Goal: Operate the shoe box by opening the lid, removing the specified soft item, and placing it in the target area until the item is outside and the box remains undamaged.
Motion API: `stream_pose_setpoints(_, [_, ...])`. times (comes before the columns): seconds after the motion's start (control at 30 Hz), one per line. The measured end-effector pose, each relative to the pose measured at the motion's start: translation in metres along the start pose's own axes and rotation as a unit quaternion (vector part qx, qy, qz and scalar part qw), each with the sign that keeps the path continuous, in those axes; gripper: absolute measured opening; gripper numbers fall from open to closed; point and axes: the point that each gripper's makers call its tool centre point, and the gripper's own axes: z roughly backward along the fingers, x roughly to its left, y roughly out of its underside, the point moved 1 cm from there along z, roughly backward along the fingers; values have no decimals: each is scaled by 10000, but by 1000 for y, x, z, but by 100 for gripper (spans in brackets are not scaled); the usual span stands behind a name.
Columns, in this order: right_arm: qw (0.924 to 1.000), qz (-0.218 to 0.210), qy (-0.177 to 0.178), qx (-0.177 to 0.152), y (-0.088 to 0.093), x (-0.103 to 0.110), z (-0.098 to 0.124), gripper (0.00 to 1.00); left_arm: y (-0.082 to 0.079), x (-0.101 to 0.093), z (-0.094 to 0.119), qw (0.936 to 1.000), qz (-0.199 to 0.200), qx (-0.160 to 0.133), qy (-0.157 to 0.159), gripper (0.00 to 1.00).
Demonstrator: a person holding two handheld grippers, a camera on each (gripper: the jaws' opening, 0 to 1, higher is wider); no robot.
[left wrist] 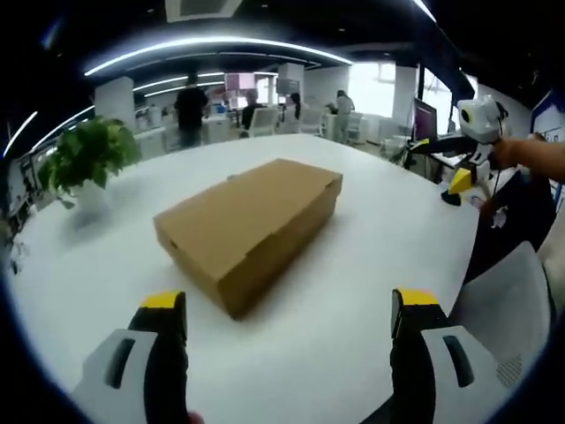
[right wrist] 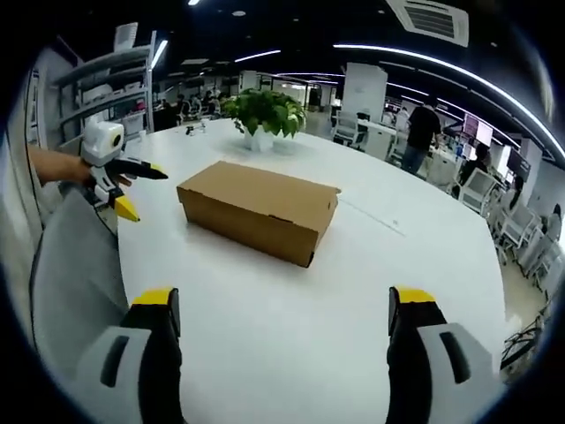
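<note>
Left gripper view: shoe box (left wrist: pixel 252 225) at centre frame, closed, lying flat on the white table (left wrist: pixel 371 256), long axis running from lower left toward upper right, one corner pointing down at the camera. Left gripper (left wrist: pixel 291 331) at the bottom edge, jaws spread wide, nothing between them, well short of the box. Potted plant (left wrist: pixel 88 159) at mid left, apart from the box. Right gripper (left wrist: pixel 459 168) at the far right, held by a hand, near the table's edge and well apart from the box; jaws there look parted too. People and desks small along the upper centre.

Right gripper view: same box (right wrist: pixel 260 208) just above centre, lid still down and seated all round, plant (right wrist: pixel 265 110) beyond it at upper centre. Right gripper (right wrist: pixel 287 331) at the bottom, jaws wide apart and empty. Left gripper (right wrist: pixel 119 177) at mid left, beside a grey chair back (right wrist: pixel 71 274).

Judged from these views: plain brown cardboard, likely light and fairly stiff but easy to crease or tear at the lid's lip. Best taken hold of at the lid's long front edge, lifted gently, with the other gripper steadying the base against sliding on the smooth top. Soft item presumably inside, hidden; probably limp, calling for a pinch rather than a squeeze on the carton.
</note>
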Motion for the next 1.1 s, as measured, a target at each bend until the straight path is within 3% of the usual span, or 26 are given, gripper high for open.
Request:
stream_pose_setpoints(0.23, [9996,120,-247,-7,-2,-8,-20,91,3,13,-6,9994,140,24,-317,98])
stream_pose_setpoints(0.43, [9986,289,-441,35,-1,-15,-43,88,8,19,-15,9989,84,133,-430,98])
stream_pose_setpoints(0.67, [9973,423,-600,-19,-5,-25,-71,83,12,28,-29,9976,280,137,-616,98])
stream_pose_setpoints(1.1, [9937,579,-955,36,-7,-24,-118,77,10,39,-46,9927,636,-27,-1024,86])
